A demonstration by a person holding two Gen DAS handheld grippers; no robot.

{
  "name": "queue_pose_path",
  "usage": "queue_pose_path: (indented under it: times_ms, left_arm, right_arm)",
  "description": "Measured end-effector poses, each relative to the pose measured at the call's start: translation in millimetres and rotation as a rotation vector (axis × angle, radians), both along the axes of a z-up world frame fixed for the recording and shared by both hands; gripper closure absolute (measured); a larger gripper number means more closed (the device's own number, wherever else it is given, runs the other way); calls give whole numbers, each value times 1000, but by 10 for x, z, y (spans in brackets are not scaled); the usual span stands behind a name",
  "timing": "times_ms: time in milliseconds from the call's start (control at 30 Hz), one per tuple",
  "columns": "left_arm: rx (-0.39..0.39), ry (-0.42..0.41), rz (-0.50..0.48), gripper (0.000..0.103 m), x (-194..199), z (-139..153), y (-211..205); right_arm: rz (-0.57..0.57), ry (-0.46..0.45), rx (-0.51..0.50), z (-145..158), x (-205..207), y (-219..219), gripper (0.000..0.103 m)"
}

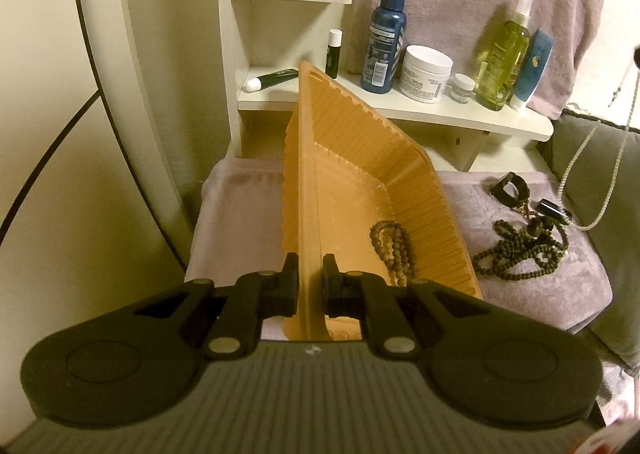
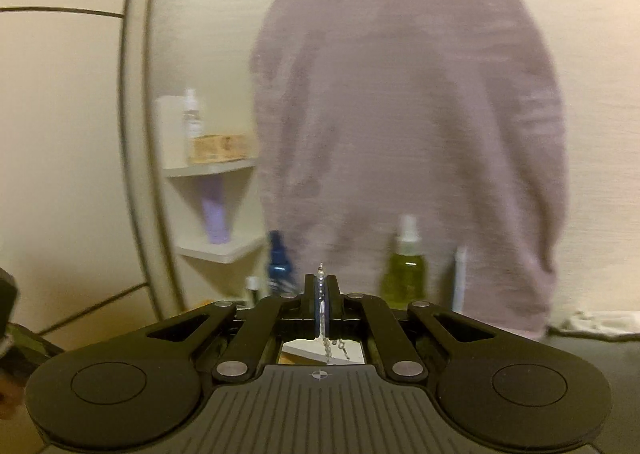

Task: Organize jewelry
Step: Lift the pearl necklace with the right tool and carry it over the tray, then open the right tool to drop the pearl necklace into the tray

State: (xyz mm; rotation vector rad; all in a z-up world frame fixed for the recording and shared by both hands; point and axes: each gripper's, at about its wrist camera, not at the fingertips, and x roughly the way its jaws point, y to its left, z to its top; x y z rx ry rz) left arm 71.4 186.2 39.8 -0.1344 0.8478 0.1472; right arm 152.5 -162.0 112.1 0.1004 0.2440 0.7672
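The left tongs (image 1: 310,274) are pinched tight on the thin edge of an orange tray (image 1: 360,173), and the tray is tipped up on its side over a soft pink towel (image 1: 236,213). A brown bead bracelet (image 1: 391,250) lies inside the tray, down by its ribbed wall. On the towel just beside the tray sits a pile of dark bead necklaces (image 1: 520,254), with a black ring-shaped band (image 1: 509,186) and a small dark clasp piece near it. A pale pearl string (image 1: 576,161) hangs down at the right side over a grey cushion. Behind the tray a white shelf (image 1: 440,109) holds a blue bottle (image 1: 383,33), a white cream jar (image 1: 425,73), a tiny jar, a yellow-green spray bottle (image 1: 505,49), a blue tube, a small dark tube lying flat and a little black bottle. A purple bottle stands on a higher shelf. The jar's label seems to end in "CREAM", but the other writing is too small to read. The right tongs (image 2: 321,286) are squeezed shut on a thin silver chain (image 2: 320,282) with small pearls, held up in the air, and more chain dangles below. That view is blurry, with a big pink towel hanging behind.
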Motion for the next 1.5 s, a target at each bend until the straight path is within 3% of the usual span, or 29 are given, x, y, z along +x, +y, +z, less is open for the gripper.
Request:
queue_pose_path:
  times_ms: [200,333,567,800,933,1000,1033,1067,1200,1500]
  left_arm:
    - [5,-1,-4,93,4,18,-13]
    - [6,-4,-6,93,0,29,-23]
    - [4,-5,-6,93,-12,27,-21]
    - [1,-4,-6,93,-11,25,-22]
    - [-2,-5,-5,93,-12,28,-22]
    - [-3,-5,-5,93,-11,25,-16]
    - [-3,-5,-5,93,-11,24,-14]
    - [-3,-5,-5,93,-8,23,-9]
    - [-4,-5,-2,93,-6,25,-14]
    - [0,-6,-5,93,-2,32,-16]
  right_arm:
    - [126,65,62,-13,27,366,101]
    - [203,159,59,-237,84,688,101]
    - [351,381,-46,-860,131,1184,101]
    - [425,469,-138,-1247,84,1342,100]
    - [399,470,-159,-1262,27,1292,95]
    - [382,465,-168,-1239,21,1252,72]
    - [364,457,-163,-1225,7,1206,56]
    - [354,454,-157,-1189,35,1191,53]
    - [278,444,-128,-1111,45,944,53]
    - [-72,397,-89,-1275,17,10,53]
